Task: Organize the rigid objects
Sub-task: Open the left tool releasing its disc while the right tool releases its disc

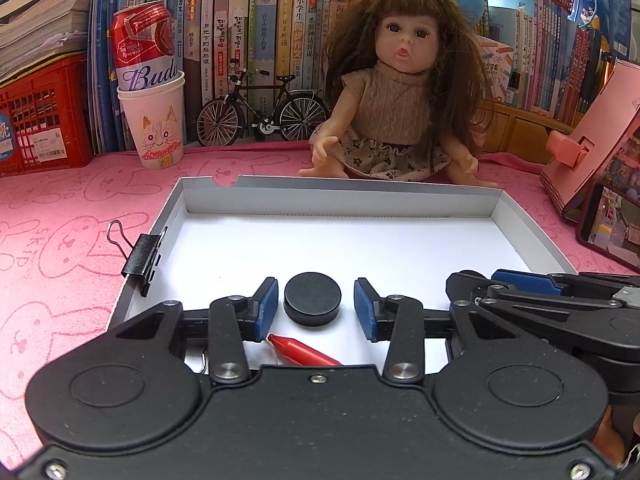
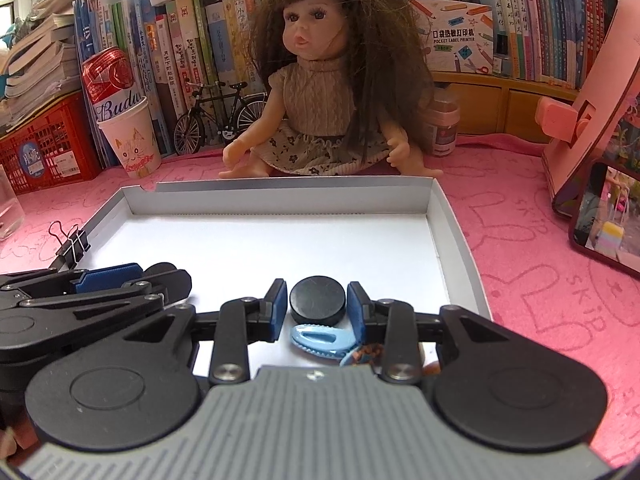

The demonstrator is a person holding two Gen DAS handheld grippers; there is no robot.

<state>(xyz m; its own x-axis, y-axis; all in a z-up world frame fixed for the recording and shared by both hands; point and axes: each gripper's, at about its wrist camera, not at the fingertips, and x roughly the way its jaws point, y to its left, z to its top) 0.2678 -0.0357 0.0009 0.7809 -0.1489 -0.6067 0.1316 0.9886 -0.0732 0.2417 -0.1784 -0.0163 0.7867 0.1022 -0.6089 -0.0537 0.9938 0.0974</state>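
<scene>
both claws stand part open, pads clear of the pucks: left gripper around one puck, right gripper around another puck, near the tray's front edge. lift straight up, touching neither.

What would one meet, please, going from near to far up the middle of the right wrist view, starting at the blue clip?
Blue clip → black disc → bare white floor of the box → far wall of the box → doll → books.
</scene>
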